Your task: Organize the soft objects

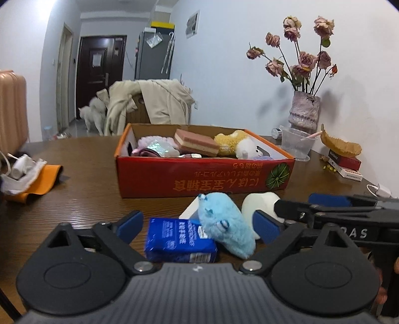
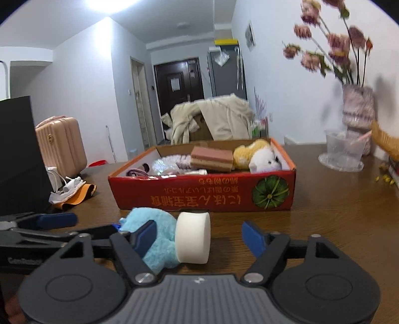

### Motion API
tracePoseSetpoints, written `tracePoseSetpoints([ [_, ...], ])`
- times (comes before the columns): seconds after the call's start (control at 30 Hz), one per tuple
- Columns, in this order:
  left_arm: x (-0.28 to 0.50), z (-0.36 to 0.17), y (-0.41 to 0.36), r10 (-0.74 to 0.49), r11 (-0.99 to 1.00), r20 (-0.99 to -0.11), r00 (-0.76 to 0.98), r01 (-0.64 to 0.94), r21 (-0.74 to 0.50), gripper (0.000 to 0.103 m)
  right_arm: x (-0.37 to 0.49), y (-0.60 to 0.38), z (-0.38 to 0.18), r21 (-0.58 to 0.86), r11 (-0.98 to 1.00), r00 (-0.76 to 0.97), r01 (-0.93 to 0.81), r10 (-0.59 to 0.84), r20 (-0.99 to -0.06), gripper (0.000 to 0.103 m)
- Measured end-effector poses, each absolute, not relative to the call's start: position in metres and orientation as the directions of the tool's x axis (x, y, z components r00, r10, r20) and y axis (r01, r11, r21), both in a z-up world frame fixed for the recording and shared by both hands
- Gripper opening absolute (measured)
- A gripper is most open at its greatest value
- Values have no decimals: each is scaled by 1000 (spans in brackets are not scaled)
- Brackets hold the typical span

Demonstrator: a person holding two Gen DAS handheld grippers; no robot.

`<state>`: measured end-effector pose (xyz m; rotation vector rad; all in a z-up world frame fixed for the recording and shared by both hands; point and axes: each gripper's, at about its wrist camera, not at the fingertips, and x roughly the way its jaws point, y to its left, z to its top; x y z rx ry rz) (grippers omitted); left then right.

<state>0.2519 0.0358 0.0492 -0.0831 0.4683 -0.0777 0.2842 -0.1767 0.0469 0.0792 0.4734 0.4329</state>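
Dark wood table [image 1: 82, 189] fills a white-walled room. Ahead of both wide-open, empty pairs of jaws sits one red box [image 1: 204, 174]. One blue plush [image 1: 225, 225] lies between the left gripper [image 1: 198, 225] jaws; one white foam roll [image 2: 193, 238] between the right gripper [image 2: 199, 236] jaws.

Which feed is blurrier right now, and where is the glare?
Right wrist view: motion blur smears the dried roses and vase; ceiling light glares at the top. Left wrist view: sharper background, roses crisp; only the blue plush near the tongs is soft.
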Motion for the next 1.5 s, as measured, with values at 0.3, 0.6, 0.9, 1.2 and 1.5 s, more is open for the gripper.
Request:
tracePoseSetpoints([
  [0.3, 288, 47, 37, -115, 985, -482, 868, 37, -169, 73, 322, -184, 36, 291, 880, 756, -375, 472, -454, 46],
  [0.6, 290, 56, 35, -107, 984, -457, 883, 30, -173, 74, 342, -210, 32, 314, 921, 771, -232, 371, -518, 46],
  [0.9, 282, 57, 35, -108, 983, -455, 884, 26, -181, 74, 334, -214, 29, 306, 924, 761, -230, 366, -535, 47],
  [1.2, 283, 52, 38, -116, 979, -472, 874, 19, -205, 53, 320, -197, 48, 167, 937, 808, -305, 348, -475, 54],
  [1.5, 287, 41, 13, -183, 976, -513, 839, 91, -200, 41, 306, -199, 54, 158, 938, 824, -310, 348, -447, 54],
])
